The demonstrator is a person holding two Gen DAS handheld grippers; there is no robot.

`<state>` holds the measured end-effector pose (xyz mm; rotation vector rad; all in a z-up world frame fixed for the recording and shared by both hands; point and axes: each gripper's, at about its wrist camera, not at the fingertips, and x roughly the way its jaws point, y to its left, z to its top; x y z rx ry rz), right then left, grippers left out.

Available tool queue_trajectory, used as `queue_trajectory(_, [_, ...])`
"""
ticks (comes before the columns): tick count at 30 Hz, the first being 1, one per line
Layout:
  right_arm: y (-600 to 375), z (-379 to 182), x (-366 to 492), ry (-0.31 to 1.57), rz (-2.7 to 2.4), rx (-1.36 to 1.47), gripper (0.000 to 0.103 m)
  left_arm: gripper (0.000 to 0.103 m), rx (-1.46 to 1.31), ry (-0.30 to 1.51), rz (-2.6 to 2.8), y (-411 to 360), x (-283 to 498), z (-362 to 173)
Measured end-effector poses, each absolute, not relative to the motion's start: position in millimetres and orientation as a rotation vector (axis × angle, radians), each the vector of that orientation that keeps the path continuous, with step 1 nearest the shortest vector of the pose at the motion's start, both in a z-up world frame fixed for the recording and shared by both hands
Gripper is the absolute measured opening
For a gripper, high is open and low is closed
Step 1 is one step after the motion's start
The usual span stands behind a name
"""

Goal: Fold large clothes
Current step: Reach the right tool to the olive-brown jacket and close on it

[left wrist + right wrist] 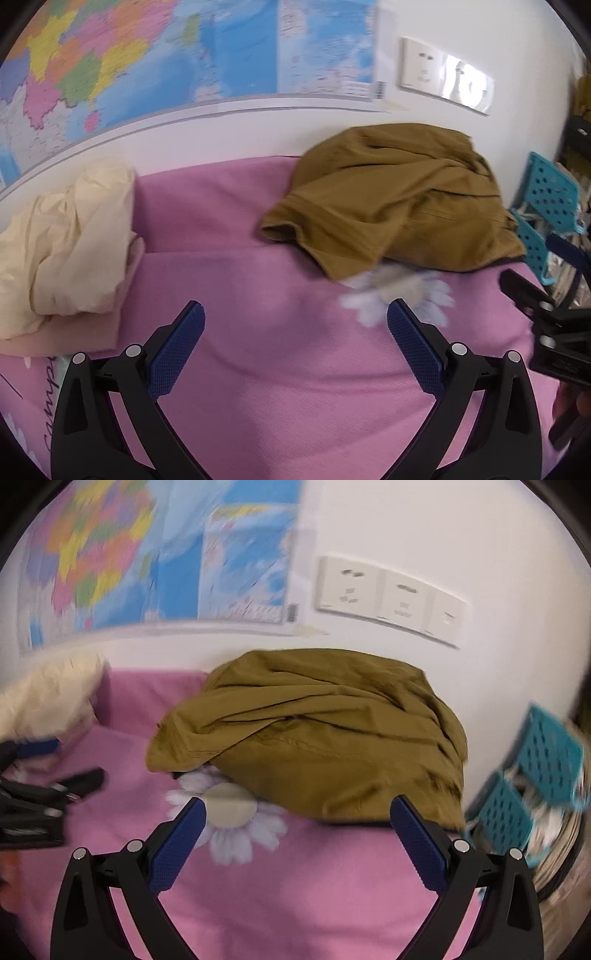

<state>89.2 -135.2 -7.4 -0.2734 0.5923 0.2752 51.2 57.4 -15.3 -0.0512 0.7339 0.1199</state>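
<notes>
The left gripper (295,310) is hovering over the pink bedsheet (280,387) with its blue-padded fingers (177,354) spread wide apart and holding nothing. The right gripper (297,806) is likewise standing with its jaws apart and empty, pointing toward the olive-brown garment (317,738). That garment is lying crumpled in a heap at the far side of the bedsheet, against the white wall (461,546), and is partly covering a printed daisy (229,812) on the sheet. A cream garment (70,236) is sitting bunched at the left edge of the bed, well apart from the olive-brown one, resting on a folded pale pink cloth (88,328). A coloured map (147,55) is hanging on the wall above the bed, with a socket panel (388,598) beside it. Teal perforated baskets (532,775) are standing off the right edge of the bed. The right wrist view is blurring noticeably.
</notes>
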Motion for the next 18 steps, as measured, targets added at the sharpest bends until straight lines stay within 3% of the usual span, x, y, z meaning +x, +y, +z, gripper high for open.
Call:
queue_trajectory(8, [-78,-29,150,0.575,0.322,-0.453,0.097,0.098,-0.065,0.764,0.192,94,63,-25])
queue_trajectory(15, [-23,-67,143,0.486,0.384,-0.728,0.097,0.098,-0.072,0.788,0.216,114,69,-34])
queue_trajectory(18, [-15,-72,144,0.447,0.368,-0.747,0.092,0.098,-0.068,0.791,0.22,117,70,-36])
